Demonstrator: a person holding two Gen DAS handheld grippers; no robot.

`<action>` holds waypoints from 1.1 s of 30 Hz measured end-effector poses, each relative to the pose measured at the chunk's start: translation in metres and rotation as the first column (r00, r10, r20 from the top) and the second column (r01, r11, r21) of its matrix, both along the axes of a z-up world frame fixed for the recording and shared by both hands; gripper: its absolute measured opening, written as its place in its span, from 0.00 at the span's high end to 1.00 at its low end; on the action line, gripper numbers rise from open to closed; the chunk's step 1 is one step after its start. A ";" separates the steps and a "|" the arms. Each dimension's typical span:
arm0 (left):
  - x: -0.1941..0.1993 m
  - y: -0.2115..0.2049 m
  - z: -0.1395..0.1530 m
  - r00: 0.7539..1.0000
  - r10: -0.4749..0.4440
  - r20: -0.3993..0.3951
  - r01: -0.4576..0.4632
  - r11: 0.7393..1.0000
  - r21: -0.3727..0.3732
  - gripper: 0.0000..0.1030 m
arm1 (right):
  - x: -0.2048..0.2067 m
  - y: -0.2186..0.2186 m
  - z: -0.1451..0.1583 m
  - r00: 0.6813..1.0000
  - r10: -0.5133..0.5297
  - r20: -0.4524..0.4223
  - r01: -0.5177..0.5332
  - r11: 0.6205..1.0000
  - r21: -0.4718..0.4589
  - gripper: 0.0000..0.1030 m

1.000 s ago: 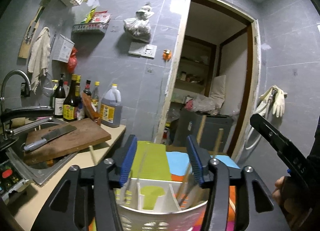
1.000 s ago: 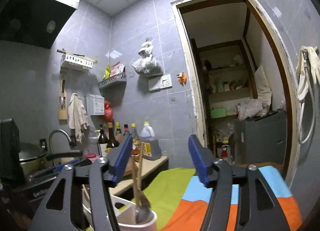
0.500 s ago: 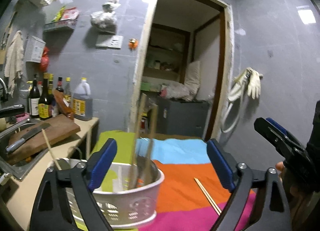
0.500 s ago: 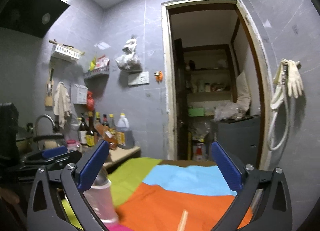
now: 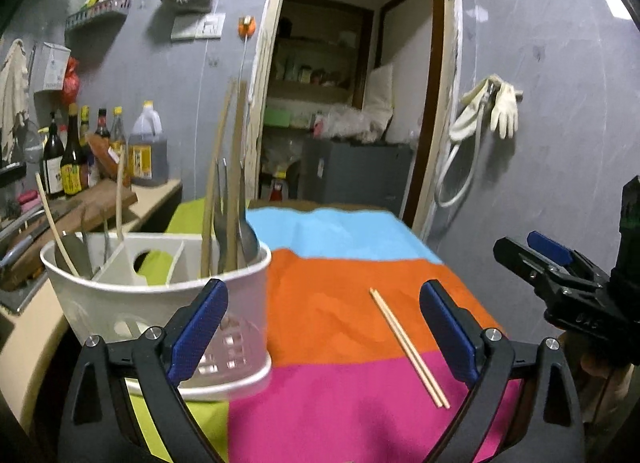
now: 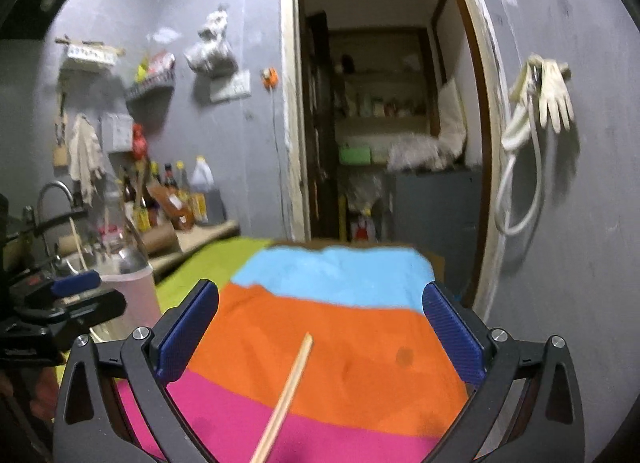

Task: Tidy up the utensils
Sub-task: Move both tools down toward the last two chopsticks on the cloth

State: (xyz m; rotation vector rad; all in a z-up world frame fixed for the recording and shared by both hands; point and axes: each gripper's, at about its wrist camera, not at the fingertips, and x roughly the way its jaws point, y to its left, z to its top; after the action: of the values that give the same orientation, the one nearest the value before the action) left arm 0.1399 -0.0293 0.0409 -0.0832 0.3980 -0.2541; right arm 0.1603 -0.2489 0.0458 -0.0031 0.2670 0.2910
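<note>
A white utensil caddy (image 5: 160, 303) stands on the left of a striped cloth (image 5: 340, 303), holding chopsticks, a spoon and other utensils upright. A pair of wooden chopsticks (image 5: 408, 347) lies loose on the orange and pink stripes; it also shows in the right wrist view (image 6: 286, 395). My left gripper (image 5: 322, 327) is open and empty, with the caddy by its left finger. My right gripper (image 6: 318, 331) is open and empty above the chopsticks, which lie between its fingers. The right gripper shows at the right edge of the left wrist view (image 5: 560, 283).
A counter (image 5: 152, 199) on the left carries bottles (image 5: 72, 155), a cutting board and a sink. A doorway (image 5: 352, 103) opens behind the table. Gloves and a hose (image 5: 488, 111) hang on the right wall. The caddy shows blurred in the right wrist view (image 6: 132, 295).
Both grippers opened wide and drew back from the caddy. The views swung right, so the caddy now sits at the left and the loose chopsticks have come into sight.
</note>
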 end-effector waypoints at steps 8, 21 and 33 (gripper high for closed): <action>0.011 -0.014 -0.029 0.990 0.018 -0.140 -0.009 0.998 0.065 0.09 | 0.028 -0.002 -0.035 0.975 -0.019 -0.220 0.007 0.998 -0.054 0.00; 0.035 -0.009 -0.067 0.935 0.079 -0.346 -0.049 0.994 0.095 0.09 | 0.062 0.020 -0.079 0.889 -0.018 -0.457 -0.090 0.973 -0.212 0.22; 0.042 -0.011 -0.068 0.925 0.077 -0.371 -0.043 0.994 0.099 0.09 | 0.083 0.029 -0.095 0.841 -0.036 -0.539 -0.130 0.955 -0.266 0.30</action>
State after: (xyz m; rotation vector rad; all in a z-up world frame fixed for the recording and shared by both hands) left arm 0.1816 -0.0401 -0.0274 -0.0562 0.7863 -0.1579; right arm 0.2435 -0.2203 -0.0490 -0.2262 0.8769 0.2953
